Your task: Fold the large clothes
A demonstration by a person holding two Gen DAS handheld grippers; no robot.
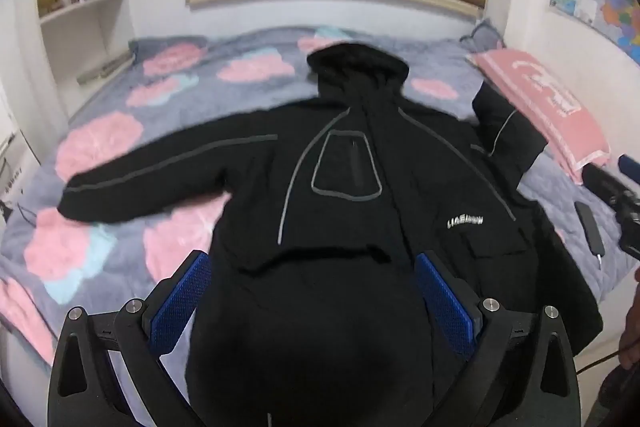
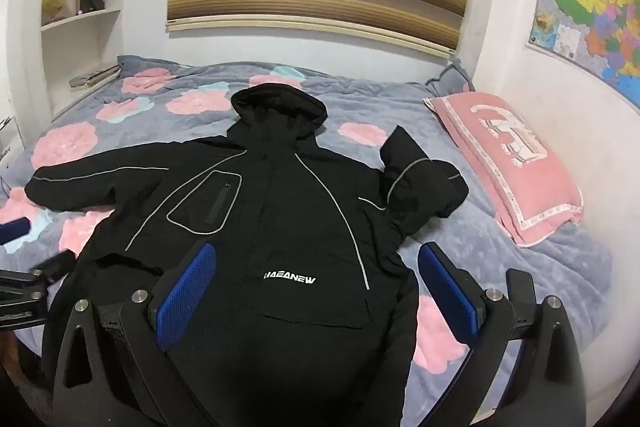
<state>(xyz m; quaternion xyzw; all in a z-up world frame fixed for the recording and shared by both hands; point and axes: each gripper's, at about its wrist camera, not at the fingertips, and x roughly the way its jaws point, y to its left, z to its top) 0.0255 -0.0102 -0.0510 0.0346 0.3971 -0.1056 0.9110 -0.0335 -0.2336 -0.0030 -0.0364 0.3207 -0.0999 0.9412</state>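
Bed carries the jacket, spread flat, front up, hood away from both sets of fingers, hem between and beneath them. Pillow lies beyond and right of the right fingers. Left gripper and right gripper both released, fingers wide, grasping nothing.

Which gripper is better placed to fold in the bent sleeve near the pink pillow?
Probably the right gripper: it hangs open over the jacket, with the bent sleeve by the pink pillow on its side. The left gripper, also open, sits nearer the other sleeve.
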